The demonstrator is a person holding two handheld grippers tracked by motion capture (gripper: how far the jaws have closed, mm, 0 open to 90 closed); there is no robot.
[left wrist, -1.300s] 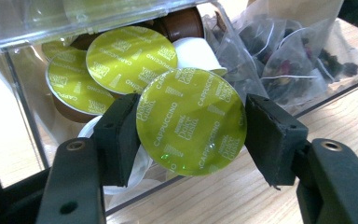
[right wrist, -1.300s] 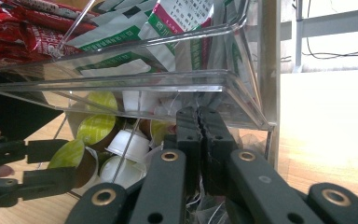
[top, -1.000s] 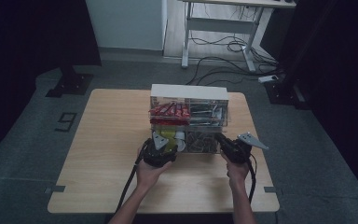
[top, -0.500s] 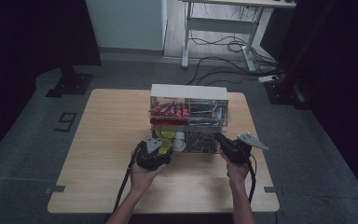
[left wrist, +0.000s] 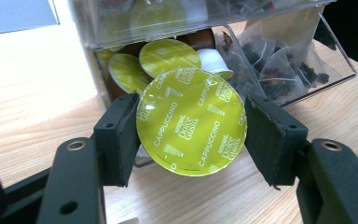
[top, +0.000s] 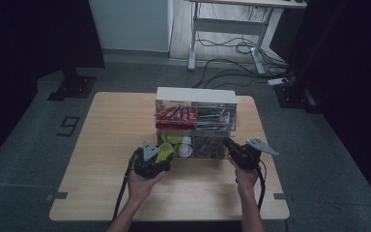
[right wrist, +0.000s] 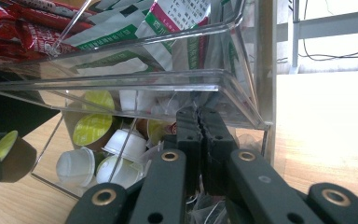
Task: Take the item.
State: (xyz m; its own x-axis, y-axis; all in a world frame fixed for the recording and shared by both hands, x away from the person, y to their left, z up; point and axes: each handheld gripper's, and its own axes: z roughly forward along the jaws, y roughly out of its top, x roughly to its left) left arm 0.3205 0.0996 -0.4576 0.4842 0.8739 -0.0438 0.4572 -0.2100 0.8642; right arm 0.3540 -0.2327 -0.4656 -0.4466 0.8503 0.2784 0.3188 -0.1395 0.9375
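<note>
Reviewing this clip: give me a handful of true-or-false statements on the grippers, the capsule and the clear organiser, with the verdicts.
1. The left gripper holds a green-lidded capsule by its rim. True.
2. The capsule's lid reads "Espresso". False: it reads "Cappuccino".
3. The right gripper has its jaws spread wide. False: they are shut, tips together at the clear organiser's lower drawer.
4. Red packets lie in the organiser's upper left compartment. True.
5. The lower drawer beside the capsules holds tea bags. True.
6. The organiser stands on the floor. False: it stands on the wooden table.
</note>
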